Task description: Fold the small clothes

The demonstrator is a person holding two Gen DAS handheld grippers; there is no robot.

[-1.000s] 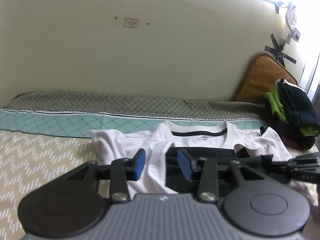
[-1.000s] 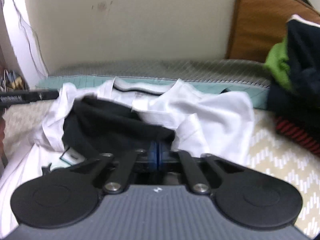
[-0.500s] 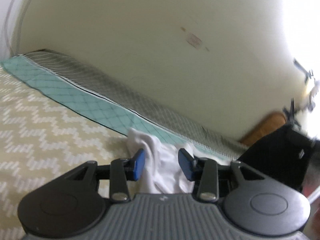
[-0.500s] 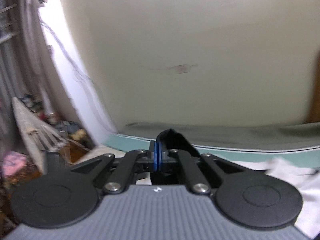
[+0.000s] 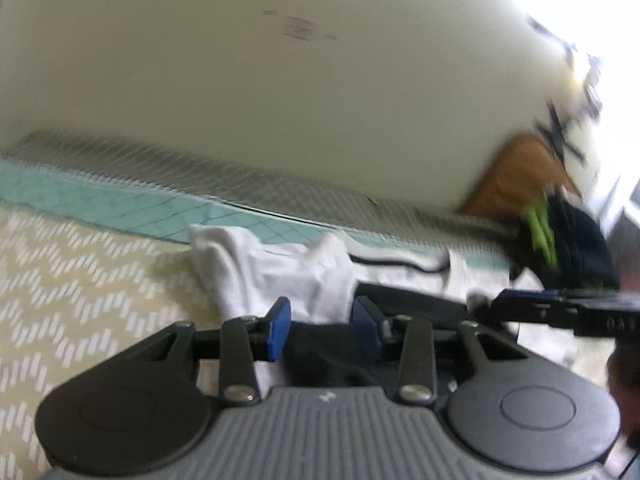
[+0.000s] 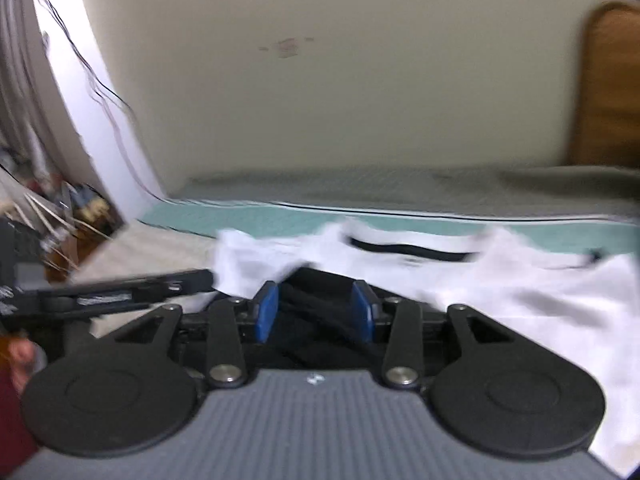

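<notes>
Release of the dark garment (image 6: 320, 316) is in hand: the right gripper (image 6: 316, 312) is opening, dark cloth lying loose between its parted blue pads. The left gripper (image 5: 322, 326) is closing slightly, still apart, with dark cloth between its pads. Next, I judge, comes a fresh grasp; beyond, the white shirt (image 6: 500, 280) lies rumpled on the bed (image 5: 80, 280).

No legible text, markings on the gripper (image 5: 608, 322) side too blurred
</notes>
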